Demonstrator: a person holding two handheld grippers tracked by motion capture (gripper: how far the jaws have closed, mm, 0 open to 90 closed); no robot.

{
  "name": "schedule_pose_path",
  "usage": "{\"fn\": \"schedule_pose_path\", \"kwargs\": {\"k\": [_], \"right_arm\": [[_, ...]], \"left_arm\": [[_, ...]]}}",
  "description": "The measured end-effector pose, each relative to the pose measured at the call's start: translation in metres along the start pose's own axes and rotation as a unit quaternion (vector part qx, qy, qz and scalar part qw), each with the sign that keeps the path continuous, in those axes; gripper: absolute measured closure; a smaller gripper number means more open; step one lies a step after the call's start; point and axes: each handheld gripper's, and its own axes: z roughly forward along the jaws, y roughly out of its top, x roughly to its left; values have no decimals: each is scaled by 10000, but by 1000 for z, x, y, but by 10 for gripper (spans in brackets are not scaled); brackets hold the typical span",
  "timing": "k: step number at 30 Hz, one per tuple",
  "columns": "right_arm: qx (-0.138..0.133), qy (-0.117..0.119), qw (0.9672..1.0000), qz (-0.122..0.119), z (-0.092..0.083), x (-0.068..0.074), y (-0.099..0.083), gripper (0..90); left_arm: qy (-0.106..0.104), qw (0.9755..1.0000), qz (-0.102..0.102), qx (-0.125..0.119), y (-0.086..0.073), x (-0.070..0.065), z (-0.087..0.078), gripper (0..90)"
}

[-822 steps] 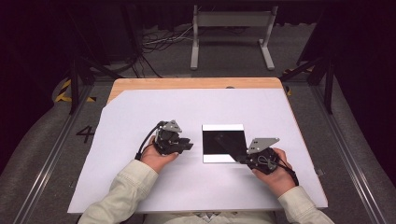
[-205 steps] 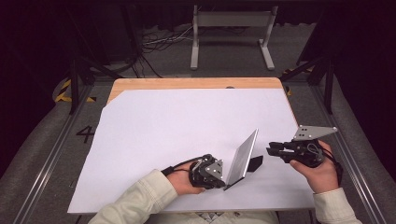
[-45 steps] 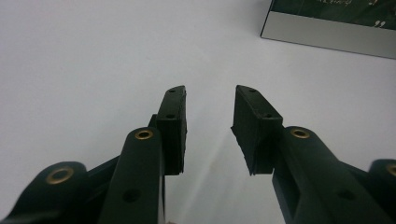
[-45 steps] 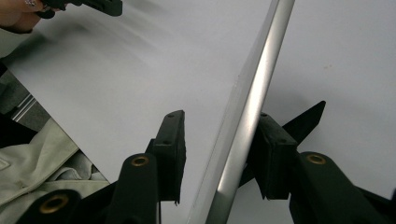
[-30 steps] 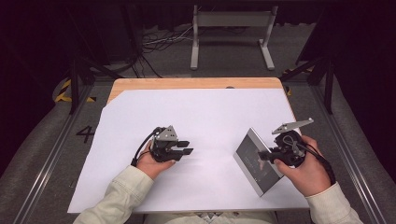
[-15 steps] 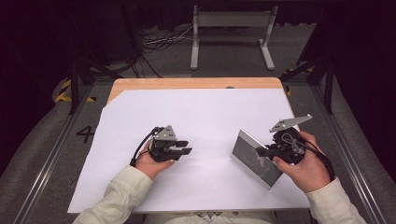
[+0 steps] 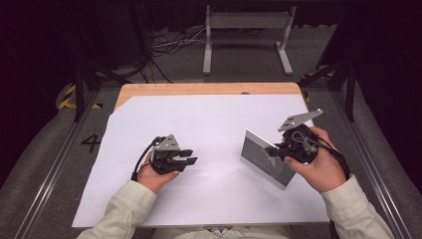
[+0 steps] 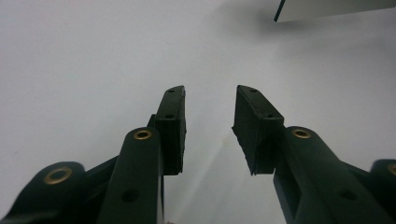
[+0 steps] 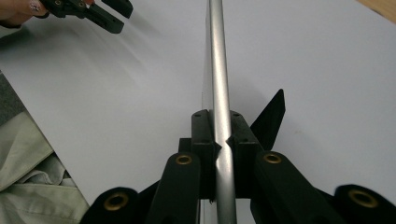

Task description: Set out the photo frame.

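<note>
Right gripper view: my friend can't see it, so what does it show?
The right gripper is shut on the silver edge of a thin flat panel, seen edge-on above a white table sheet. The left gripper shows at top left, and a pale sleeve at bottom left.

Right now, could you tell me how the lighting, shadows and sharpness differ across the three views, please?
High view: white table sheet brightly lit, surroundings dark, the tilted silver-framed panel reflecting dimly. Left gripper view: open jaws of the left hand-held gripper blurred at the base, with soft shadows on the sheet. Right gripper view: glare streaks the panel's metal edge, gripped by the right hand-held gripper.
</note>
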Motion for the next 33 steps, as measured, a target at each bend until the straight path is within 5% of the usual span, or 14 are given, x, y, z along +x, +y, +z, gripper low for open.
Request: {"fn": "schedule_pose_path", "kwargs": {"k": [14, 33], "right_arm": [[104, 260, 9963, -812, 8, -1, 38, 839], [111, 712, 9907, -1151, 24, -10, 61, 839]], "left_arm": [[67, 9999, -77, 4, -4, 2, -4, 646], [56, 10000, -78, -18, -5, 2, -3, 651]]}}
